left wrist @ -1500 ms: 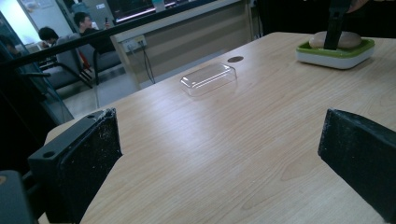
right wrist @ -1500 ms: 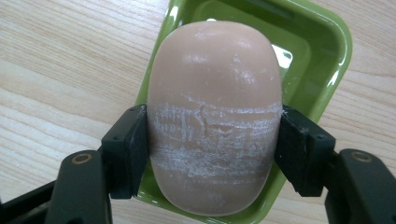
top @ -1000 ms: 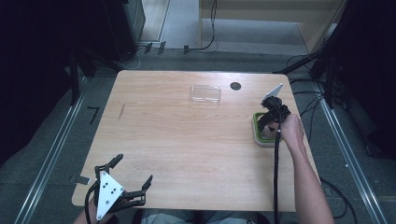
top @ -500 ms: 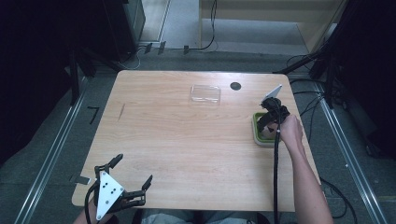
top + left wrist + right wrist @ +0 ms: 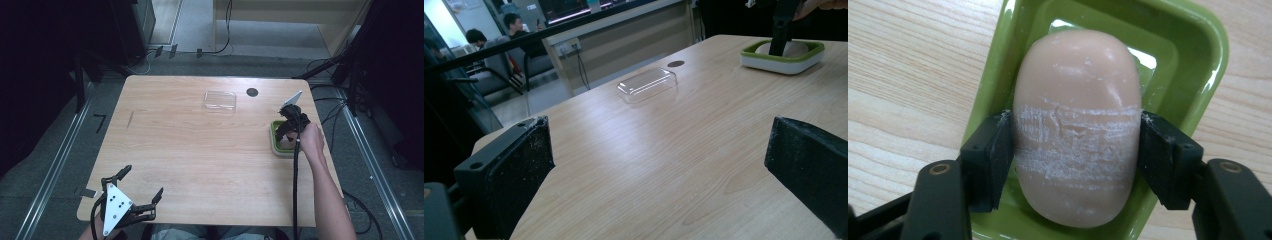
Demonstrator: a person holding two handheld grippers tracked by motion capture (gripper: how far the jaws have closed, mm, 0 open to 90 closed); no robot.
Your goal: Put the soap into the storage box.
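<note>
Seen from above at a light wooden table: right gripper lowered into a green soap dish near the table's right edge, the person's right hand around its body and a black cable trailing back along the forearm. Clamped between its two black jaws, in the right gripper view, a pale pink oval bar of soap, one pad pressed against each long side, white scuffed bands across the bar's middle running from one jaw to the other. Beneath and around the soap, the dish's glossy green tray, with bare wood grain to either side of the jaws. Beyond the right gripper and toward the table's far edge, a clear plastic lid lying flat, and nearer to the gripper than the lid, a small dark round hole in the tabletop. Left gripper held at the near left corner, jaws spread wide with nothing between them, grey three-cornered plate on top. Ahead of its open jaws in the left gripper view, an expanse of bare wood, the clear lid well beyond, and far off to the right the dish, white-sided under a green rim, with the other gripper standing in it. Past the table's far edge, two seated people in the background.
</note>
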